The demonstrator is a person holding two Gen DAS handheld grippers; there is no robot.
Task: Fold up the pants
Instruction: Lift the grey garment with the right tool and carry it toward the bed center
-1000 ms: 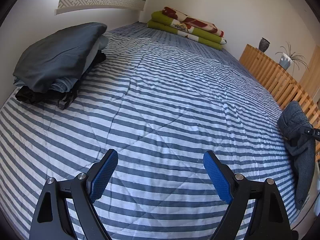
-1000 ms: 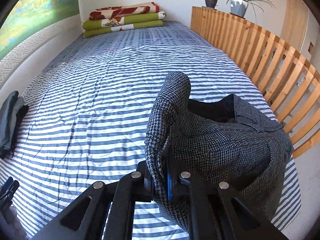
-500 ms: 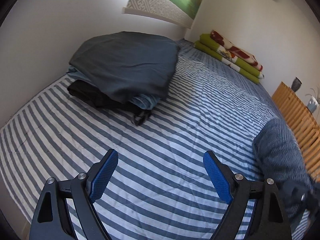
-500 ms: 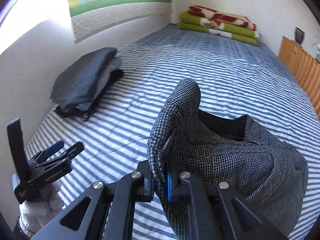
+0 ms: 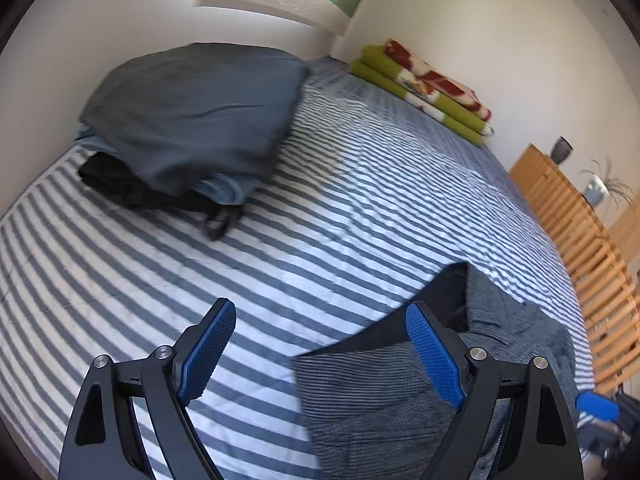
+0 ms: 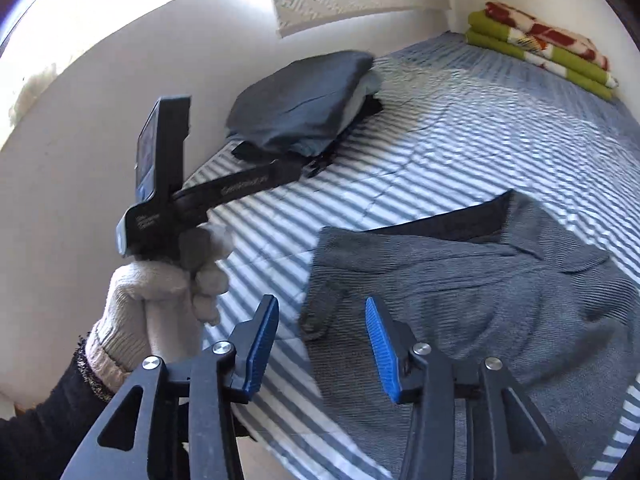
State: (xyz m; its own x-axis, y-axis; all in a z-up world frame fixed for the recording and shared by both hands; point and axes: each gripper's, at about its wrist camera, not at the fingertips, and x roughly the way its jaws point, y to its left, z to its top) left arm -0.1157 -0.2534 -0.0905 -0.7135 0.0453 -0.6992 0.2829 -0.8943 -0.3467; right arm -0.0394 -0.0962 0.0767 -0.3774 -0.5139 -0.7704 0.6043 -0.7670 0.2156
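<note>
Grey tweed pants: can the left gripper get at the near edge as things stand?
Probably yes. The left gripper is open and empty, the pants lie loose on the striped bed cover just ahead of its right finger, and the right gripper has let go.

Pants (image 6: pixel 472 292) on bed (image 6: pixel 460 128), right of clothes pile (image 6: pixel 304 100)

A bedroom in a home. A wide bed (image 5: pixel 360 208) with a blue-and-white striped cover fills the room; folded blankets (image 5: pixel 424 88) lie at its far end, a pile of folded clothes (image 5: pixel 188 120) beside the white wall. A slatted wooden rail (image 5: pixel 576 216) carries a vase (image 5: pixel 561 148) and potted plant (image 5: pixel 600 188).
</note>
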